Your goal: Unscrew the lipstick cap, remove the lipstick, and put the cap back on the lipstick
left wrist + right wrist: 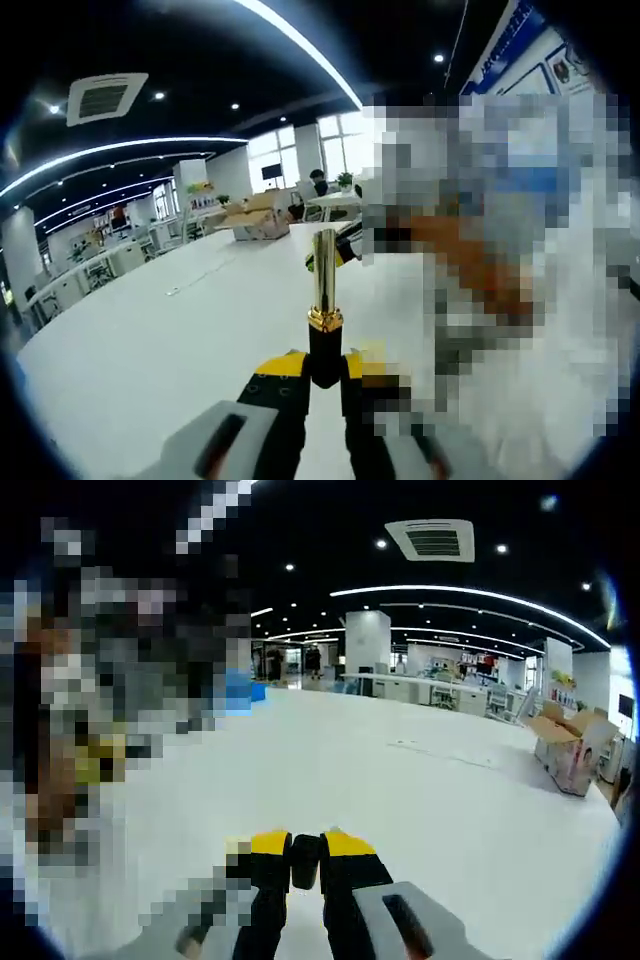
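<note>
Lipstick and cap held apart above a white counter.
Left tool clenches the upright lipstick by its base, steadying it; right tool pinches the dark cap, probably for recapping.

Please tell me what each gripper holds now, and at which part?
The left gripper holds the lipstick upright by its black base. The right gripper pinches a small dark object, probably the cap.

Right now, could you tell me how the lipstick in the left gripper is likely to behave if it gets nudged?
The lipstick stands tall and slim, gripped only at its black base by the left gripper, so a nudge might lever it sideways. Its glossy gold tube looks smooth, probably slippery. Being round, it would likely roll on the white table.
</note>
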`<state>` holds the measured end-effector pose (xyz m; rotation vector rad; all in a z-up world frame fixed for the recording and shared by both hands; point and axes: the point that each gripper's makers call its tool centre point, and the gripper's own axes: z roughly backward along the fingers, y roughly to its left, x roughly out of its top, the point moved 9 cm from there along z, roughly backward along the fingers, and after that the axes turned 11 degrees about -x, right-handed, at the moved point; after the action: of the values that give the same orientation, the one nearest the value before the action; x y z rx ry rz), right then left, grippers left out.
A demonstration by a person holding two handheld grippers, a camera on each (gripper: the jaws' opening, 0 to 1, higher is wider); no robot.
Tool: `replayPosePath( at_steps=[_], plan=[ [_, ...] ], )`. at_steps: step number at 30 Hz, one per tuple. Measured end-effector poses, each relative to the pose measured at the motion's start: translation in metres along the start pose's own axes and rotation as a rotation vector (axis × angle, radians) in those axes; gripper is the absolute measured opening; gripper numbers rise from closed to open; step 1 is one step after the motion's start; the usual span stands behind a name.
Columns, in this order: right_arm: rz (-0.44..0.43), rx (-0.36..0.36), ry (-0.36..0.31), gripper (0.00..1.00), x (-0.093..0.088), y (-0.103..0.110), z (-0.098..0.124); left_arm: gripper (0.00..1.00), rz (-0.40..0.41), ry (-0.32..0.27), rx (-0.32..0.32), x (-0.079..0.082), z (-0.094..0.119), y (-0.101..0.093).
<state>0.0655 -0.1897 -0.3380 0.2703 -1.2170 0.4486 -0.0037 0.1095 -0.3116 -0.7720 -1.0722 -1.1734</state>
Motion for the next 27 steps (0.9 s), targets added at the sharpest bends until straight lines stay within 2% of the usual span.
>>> replayPosePath(
  at_steps=[6,12,27],
  plan=[
    [0.0,0.012,0.05,0.1,-0.011,-0.001,-0.008,0.13,0.017,-0.008,0.008,0.0,0.002,0.003],
    [0.017,0.03,0.064,0.11,-0.017,0.0,-0.012,0.13,0.025,-0.016,0.015,0.001,0.003,0.004],
    [0.057,0.006,0.083,0.11,-0.024,-0.005,-0.016,0.13,0.019,-0.02,0.019,0.003,0.005,0.002]
  ],
)
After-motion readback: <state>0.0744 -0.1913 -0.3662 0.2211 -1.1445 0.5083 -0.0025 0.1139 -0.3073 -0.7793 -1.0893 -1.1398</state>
